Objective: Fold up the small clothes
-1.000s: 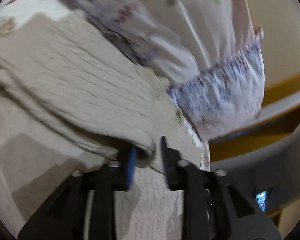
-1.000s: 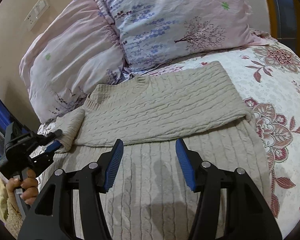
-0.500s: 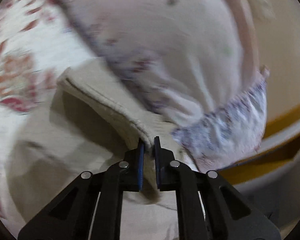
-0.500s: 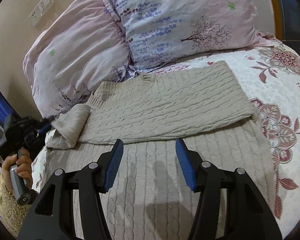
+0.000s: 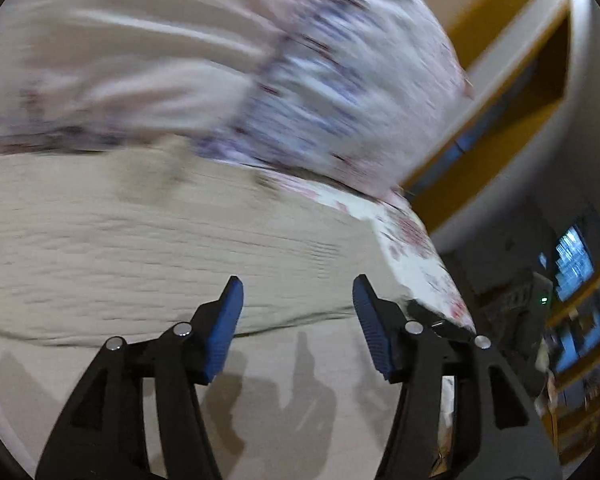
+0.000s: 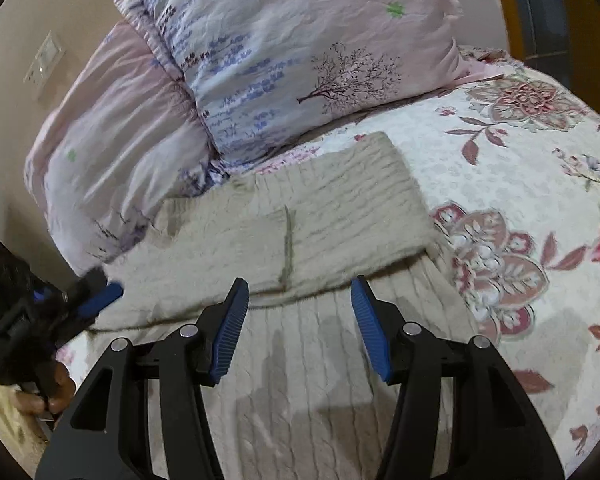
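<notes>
Change since before: one second earlier the left tongs (image 5: 298, 312) pinched the sleeve of the sweater (image 6: 300, 232) at the side; at this moment the sleeve (image 6: 228, 240) lay folded across the body of the sweater, and those tongs had let it go and lifted away.
Left tongs: the jaws were opening, about half wide, with nothing between them; the sweater was just under and ahead of the tips.
Right tongs: the right tongs (image 6: 300, 312) hung over the lower part of the sweater, jaws about half open, holding nothing.
Sweater: it lay flat on the flowered bed cover (image 6: 520, 168), straight ahead of both tongs; two pillows (image 6: 300, 40) were behind it, touching its far edge.
Hand: the person's left hand (image 6: 48, 396) held the left tongs to the left of the right tongs, at the edge of the bed.
Done so far: I judge that the top part was turned down over the body, and one sleeve was folded in on it.
Left to do: probably one or two more folds to make a small packet, and smoothing; the other sleeve I could not see.
</notes>
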